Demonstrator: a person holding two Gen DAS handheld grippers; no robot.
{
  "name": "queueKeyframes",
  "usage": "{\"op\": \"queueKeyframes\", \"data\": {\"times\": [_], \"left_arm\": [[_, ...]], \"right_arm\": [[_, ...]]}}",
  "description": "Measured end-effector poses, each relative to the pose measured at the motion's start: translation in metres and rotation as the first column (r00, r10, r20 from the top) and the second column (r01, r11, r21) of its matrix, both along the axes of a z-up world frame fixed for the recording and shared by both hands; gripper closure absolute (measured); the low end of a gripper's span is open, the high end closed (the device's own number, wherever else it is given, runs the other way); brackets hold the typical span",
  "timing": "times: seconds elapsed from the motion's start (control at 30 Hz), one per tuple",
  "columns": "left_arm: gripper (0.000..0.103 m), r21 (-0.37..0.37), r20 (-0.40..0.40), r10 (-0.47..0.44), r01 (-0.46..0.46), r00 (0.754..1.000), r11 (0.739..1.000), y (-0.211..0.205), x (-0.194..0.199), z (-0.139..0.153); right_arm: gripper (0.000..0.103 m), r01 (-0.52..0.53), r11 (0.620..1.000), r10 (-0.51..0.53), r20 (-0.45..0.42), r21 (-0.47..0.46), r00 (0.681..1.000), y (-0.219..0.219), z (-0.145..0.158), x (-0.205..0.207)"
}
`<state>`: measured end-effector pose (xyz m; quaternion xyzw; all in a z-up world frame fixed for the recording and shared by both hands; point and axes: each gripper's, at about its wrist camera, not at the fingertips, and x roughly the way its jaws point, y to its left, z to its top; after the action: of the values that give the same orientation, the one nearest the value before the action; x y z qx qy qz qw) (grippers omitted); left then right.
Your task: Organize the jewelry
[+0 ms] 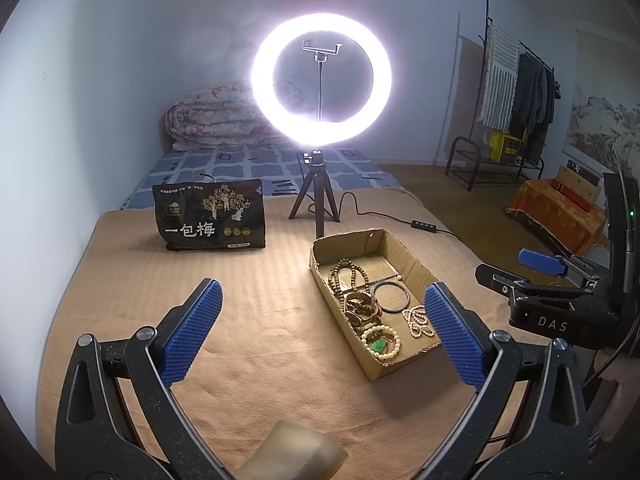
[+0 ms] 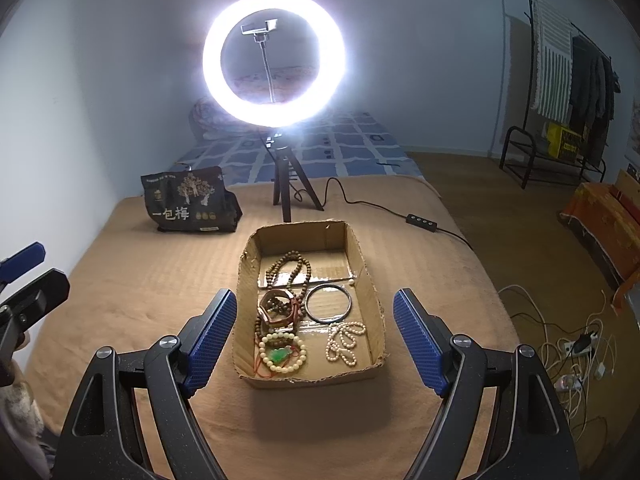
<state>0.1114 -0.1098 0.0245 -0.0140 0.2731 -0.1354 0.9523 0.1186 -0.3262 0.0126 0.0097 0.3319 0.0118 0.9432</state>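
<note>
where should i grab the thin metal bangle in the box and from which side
Grip the bangle by its rim on the far right arc, coming from above with one finger inside the hoop. It lies flat on the floor of the cardboard box, so no edge stands up. That arc looks clear; the left arc touches the wooden bracelets and the pale bead strand sits against the near edge. The open right gripper is nearest.

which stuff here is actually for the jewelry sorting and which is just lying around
For the job:
cardboard box
brown bead necklace
metal bangle
white bead strand
cream bracelet with green pendant

Lying about:
ring light
black snack bag
clothes rack
cables on the floor
</note>
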Motion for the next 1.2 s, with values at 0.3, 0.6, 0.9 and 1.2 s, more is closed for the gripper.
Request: {"op": "queueKeyframes", "data": {"times": [0.3,0.6,0.9,1.2], "left_arm": [[0.000,0.006,0.000,-0.003,0.003,1.000,1.000,-0.0023,-0.0004,-0.0014],[0.000,0.007,0.000,-0.003,0.003,1.000,1.000,-0.0028,-0.0005,-0.0025],[0.000,0.007,-0.001,-0.005,0.005,1.000,1.000,-0.0027,-0.0007,-0.0019],[0.000,0.008,-0.002,-0.004,0.004,1.000,1.000,-0.0033,-0.0007,-0.0027]], "right_arm": [[0.022,0.000,1.000,0.000,-0.001,-0.001,1.000,-0.0002,-0.0001,-0.0006],[0.022,0.001,1.000,-0.001,-0.001,-0.002,1.000,-0.0002,-0.0004,-0.0006],[0.022,-0.001,1.000,0.001,-0.001,-0.001,1.000,-0.0001,-0.0004,0.0000],[0.022,0.002,1.000,-0.002,-0.001,-0.002,1.000,-0.0004,-0.0011,-0.0007]]}}
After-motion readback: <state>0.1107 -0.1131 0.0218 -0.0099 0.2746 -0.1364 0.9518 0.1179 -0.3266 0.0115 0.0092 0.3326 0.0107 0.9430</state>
